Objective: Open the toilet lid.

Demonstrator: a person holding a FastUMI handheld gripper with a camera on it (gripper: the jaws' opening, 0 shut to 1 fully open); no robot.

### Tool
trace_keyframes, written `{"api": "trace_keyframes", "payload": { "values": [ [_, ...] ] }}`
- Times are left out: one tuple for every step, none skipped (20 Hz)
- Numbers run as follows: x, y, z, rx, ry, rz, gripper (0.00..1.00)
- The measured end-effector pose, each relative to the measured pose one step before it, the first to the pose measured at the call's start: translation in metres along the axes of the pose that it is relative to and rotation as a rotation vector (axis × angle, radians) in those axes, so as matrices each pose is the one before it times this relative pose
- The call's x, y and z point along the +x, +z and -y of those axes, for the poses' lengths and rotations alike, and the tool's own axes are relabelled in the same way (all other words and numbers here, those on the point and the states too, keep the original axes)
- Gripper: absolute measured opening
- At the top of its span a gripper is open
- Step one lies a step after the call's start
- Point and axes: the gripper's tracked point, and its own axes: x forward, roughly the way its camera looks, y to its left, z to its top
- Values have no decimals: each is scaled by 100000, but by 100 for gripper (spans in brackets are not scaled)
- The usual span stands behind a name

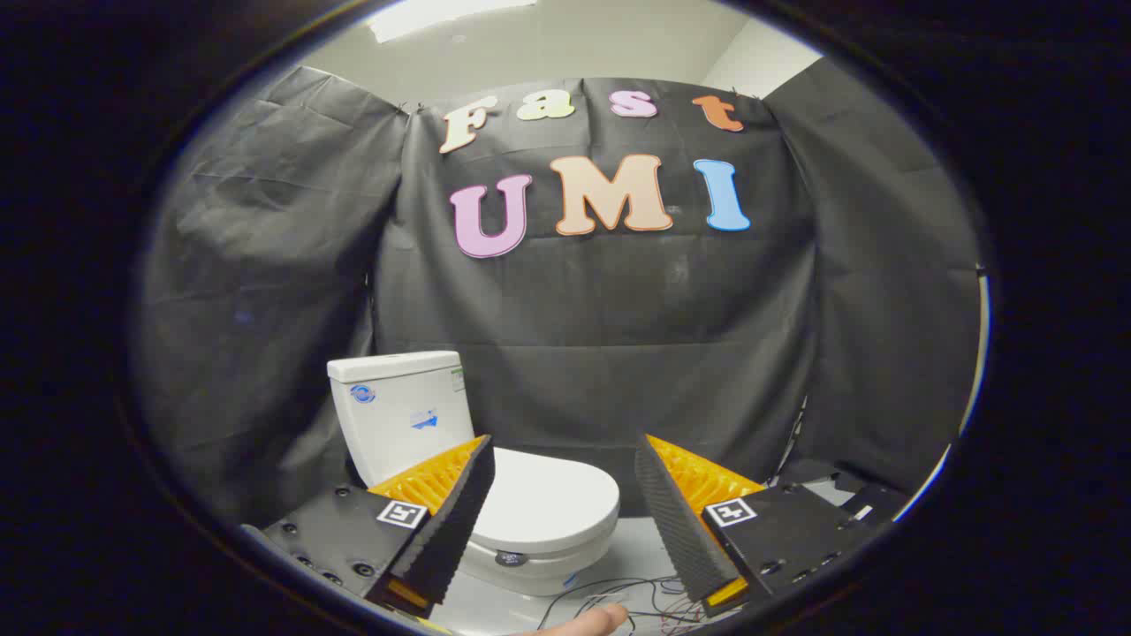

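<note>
Tool [561, 512] spread, holding nothing; toilet lid [548, 503] down, just ahead at 11 o'clock; cistern [402, 411] behind.

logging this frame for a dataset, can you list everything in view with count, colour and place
toilet: one, white, beyond the fingers, partly behind the left one
toilet lid: one, white, down on the bowl
tank: one, white, behind the lid, against the black cloth wall
cables: a few, thin and dark, on the pale floor between the fingers
fingertip: one, a person's, low between the fingers
gripper: one, black and orange, fingers apart, holding nothing
</note>
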Motion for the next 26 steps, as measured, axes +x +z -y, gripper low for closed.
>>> {"api": "trace_keyframes", "payload": {
  "values": [
    [47, -23, -58, -304, 13, -264, 98],
    [-17, -85, 35, -318, 62, -246, 98],
    [35, 97, 38, 194, -107, 173, 98],
    [-13, -45, -48, -15, -15, -49, 98],
    [-5, 44, -40, -73, 52, 8, 98],
    [20, -51, 54, 70, -1, -31, 98],
    [-4, 34, -6, 19, -9, 12, 98],
    [2, -33, -12, -3, 0, -48, 98],
    [-31, 47, -8, -7, -1, -12, 98],
    [13, -40, 2, -6, -2, 27, 98],
    [25, 43, 2, 2, -23, -6, 98],
    [-1, -62, 7, -38, -7, -31, 98],
    [-10, 36, 0, -40, 3, -22, 98],
    [-36, -11, 9, 28, -13, 69, 99],
    [36, 22, -64, -124, 68, -42, 98],
    [32, -71, 39, -8, -8, 51, 99],
    [1, 47, 10, 1, -58, -33, 98],
    [2, -33, 9, 4, -68, 26, 98],
    [19, 97, 10, -45, -38, 206, 99],
    [271, -103, -42, -50, -31, -128, 99],
    [41, -138, -156, -420, 353, -330, 98],
    [-188, 72, 171, 13, -77, 553, 98],
    [-22, 85, 49, 48, -365, -162, 98],
    [36, -159, -117, 241, -15, -20, 98],
    [126, 191, 12, -119, -61, 584, 98],
    [250, -123, 64, 234, -137, -167, 98]
  ]
}}
